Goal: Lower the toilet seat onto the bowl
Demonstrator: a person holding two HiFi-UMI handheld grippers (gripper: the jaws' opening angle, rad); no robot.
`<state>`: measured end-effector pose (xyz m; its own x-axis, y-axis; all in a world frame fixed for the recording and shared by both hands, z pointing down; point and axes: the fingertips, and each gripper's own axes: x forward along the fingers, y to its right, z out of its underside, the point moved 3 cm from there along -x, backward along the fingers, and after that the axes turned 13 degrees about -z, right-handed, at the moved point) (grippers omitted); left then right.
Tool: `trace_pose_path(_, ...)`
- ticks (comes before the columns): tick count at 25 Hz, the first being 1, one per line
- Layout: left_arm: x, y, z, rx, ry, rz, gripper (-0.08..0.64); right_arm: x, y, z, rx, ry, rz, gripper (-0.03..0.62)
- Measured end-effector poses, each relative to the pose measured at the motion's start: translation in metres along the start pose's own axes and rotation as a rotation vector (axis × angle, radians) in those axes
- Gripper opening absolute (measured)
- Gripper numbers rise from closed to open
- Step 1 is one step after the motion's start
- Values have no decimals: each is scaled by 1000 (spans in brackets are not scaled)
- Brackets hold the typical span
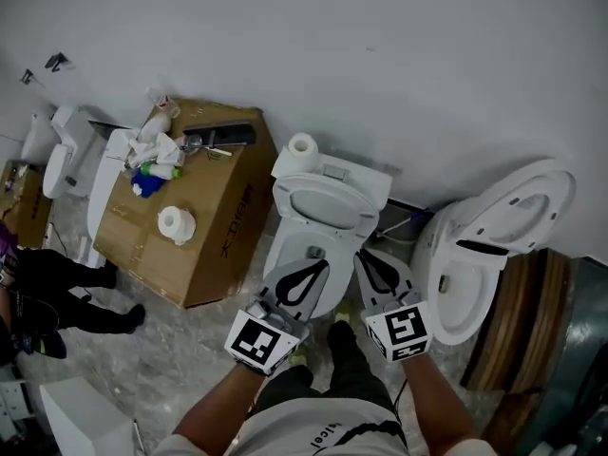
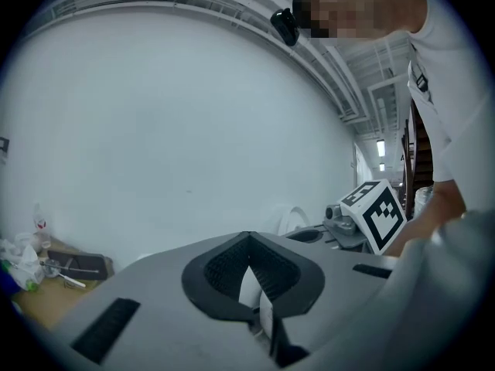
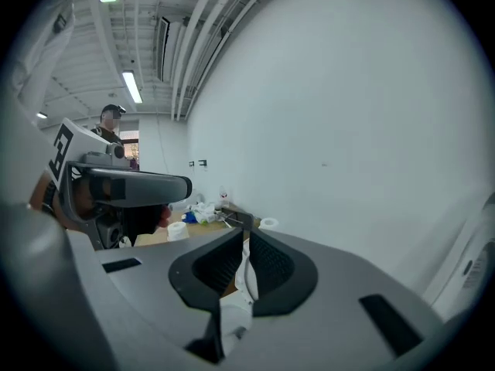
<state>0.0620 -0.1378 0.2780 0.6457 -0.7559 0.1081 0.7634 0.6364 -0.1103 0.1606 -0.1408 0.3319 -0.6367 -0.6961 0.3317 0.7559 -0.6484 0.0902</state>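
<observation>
Toilet seat [image 1: 326, 209] apparently upright against tank; left gripper [image 1: 319, 266] and right gripper [image 1: 368, 257] closed, empty, poised over bowl [image 1: 278, 255] for reaching it

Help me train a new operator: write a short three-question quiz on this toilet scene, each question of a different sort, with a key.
1. True or false: the toilet seat beside the cardboard box stands raised, off its bowl.
2. The toilet roll nearest that seat stands: A) on the tank; B) on the floor; C) in the bowl.
3. Fill in: the left gripper and the right gripper both have jaws that are ____.
Key: 1 true; 2 A; 3 shut.
</observation>
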Motion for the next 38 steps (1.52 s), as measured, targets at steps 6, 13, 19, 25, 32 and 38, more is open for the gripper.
trace_pose_path(6, 53, -24, 37, -20, -69, -80, 9, 52, 66, 39, -4, -85, -42, 21)
trace_pose_path(13, 94, -45, 86, -51, -115, -119, 9, 102, 113, 86, -44, -184, -75, 56)
trace_pose_path(19, 121, -55, 117, -73, -133, -129, 11, 126, 133, 112, -105, -238, -56, 75)
trace_pose_path(25, 133, -53, 128, -75, -153, -121, 11, 146, 145, 138, -178, -294, -56, 77)
trace_pose_path(32, 132, -56, 134, -85, -165, -139, 11, 153, 150, 143, -324, -329, -2, 77)
trace_pose_path(38, 123, -55, 135, -86, -164, -146, 11, 150, 141, 145, -389, -355, 17, 67)
